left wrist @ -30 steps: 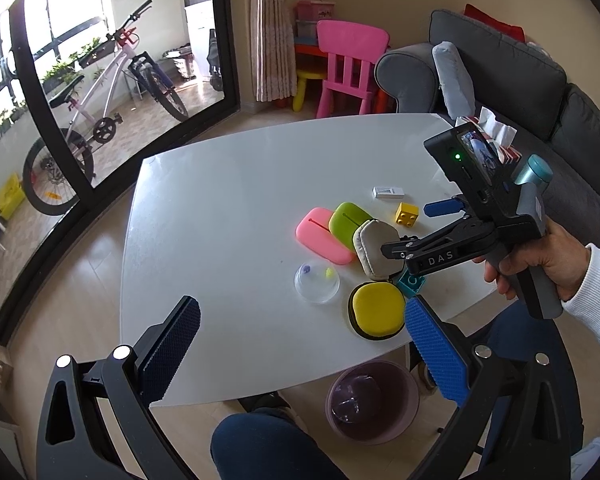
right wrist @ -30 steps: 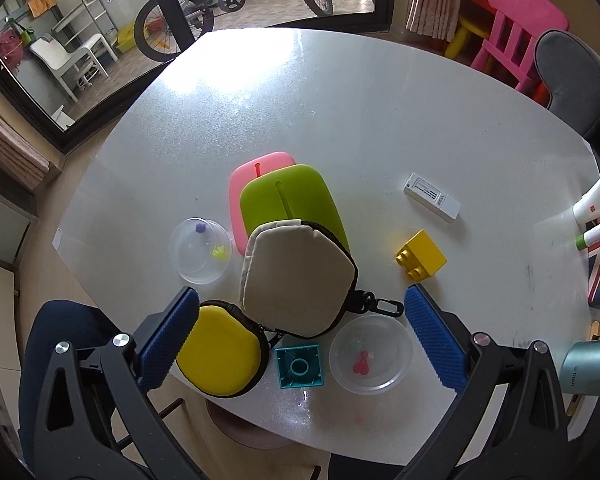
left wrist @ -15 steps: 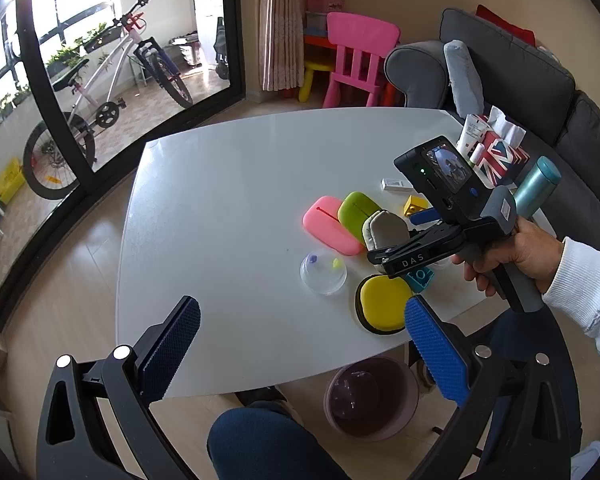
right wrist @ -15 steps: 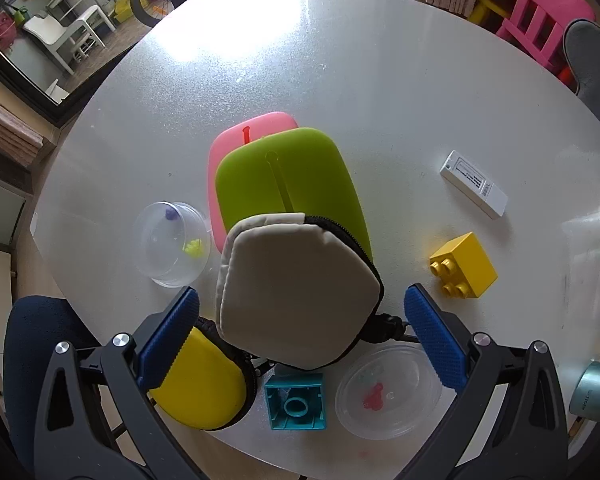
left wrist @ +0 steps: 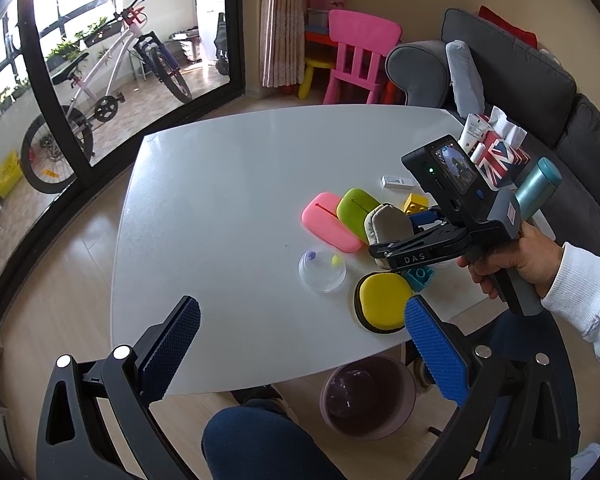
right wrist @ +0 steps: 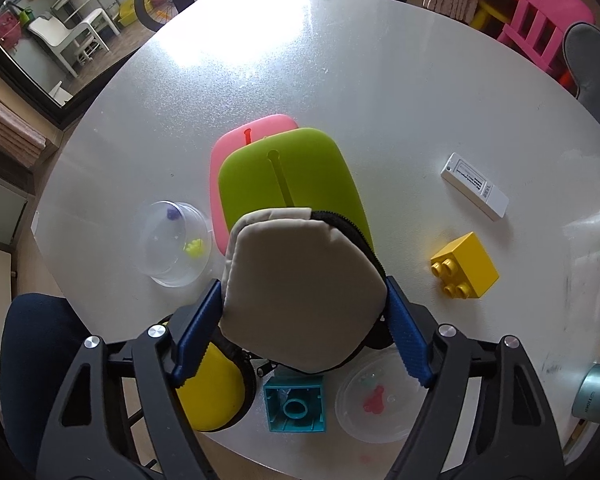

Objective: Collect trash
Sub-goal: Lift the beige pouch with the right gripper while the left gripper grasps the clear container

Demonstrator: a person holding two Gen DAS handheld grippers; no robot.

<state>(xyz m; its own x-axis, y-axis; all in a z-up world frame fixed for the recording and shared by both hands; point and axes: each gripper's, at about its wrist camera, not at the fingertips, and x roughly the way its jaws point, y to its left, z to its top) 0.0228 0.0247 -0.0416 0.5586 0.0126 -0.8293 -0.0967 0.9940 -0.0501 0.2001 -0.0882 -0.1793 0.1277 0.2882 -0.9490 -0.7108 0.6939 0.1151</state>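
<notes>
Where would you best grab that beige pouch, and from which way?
Across its two side edges, coming from the near table edge, as the right gripper does now. The beige pouch is a soft, flattish pad lying tilted on the green case, so its near end is raised and both flanks are open to the fingers.

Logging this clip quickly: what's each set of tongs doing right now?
Left tongs: open, holding nothing.
Right tongs: closed on the beige fabric zip pouch.
</notes>
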